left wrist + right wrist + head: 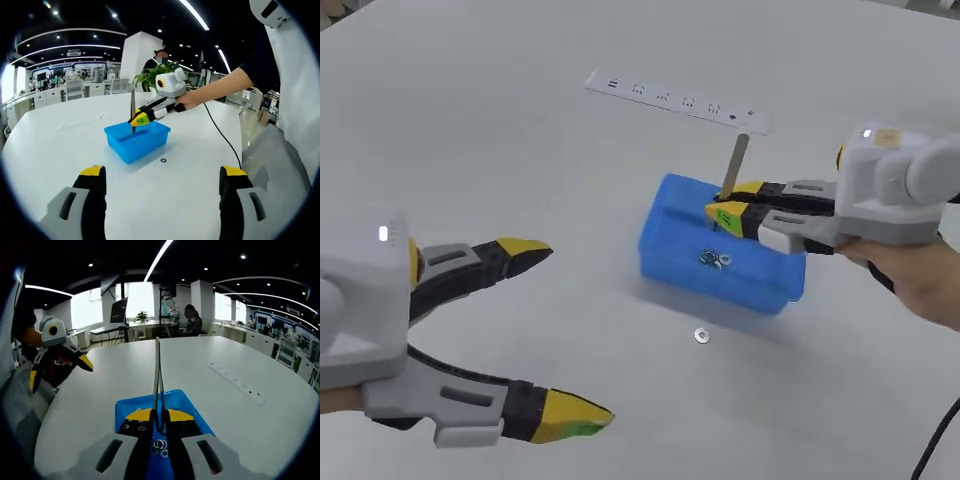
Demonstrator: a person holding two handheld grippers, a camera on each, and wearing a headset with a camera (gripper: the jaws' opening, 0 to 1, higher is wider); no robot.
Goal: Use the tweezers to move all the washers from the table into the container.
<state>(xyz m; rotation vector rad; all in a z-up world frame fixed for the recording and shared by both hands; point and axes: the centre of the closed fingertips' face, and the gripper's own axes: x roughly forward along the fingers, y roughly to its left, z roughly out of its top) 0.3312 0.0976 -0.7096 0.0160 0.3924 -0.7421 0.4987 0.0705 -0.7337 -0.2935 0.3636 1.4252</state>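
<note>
- Head view: right tongs (720,212) clamped on tweezers (735,165) above the blue container (670,235) holding washers (716,260); a lone washer (701,335) lies on the desk (470,120) at the container's 6 o'clock.
- Left gripper view: left tongs (162,172) wide apart.
- Right gripper view: tweezers point toward 12 o'clock.

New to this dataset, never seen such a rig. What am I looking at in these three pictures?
No robot: a person holds a two-jaw tool in each hand. The head view comes from a headset camera looking down at the table. The left gripper view and right gripper view come from cameras riding on the tools, looking along their jaws. The left tool is open, holding nothing. The right tool is shut on tweezers, upright over a blue container. A few washers lie in the container; one washer lies on the table beside it. A power strip lies farther back.
</note>
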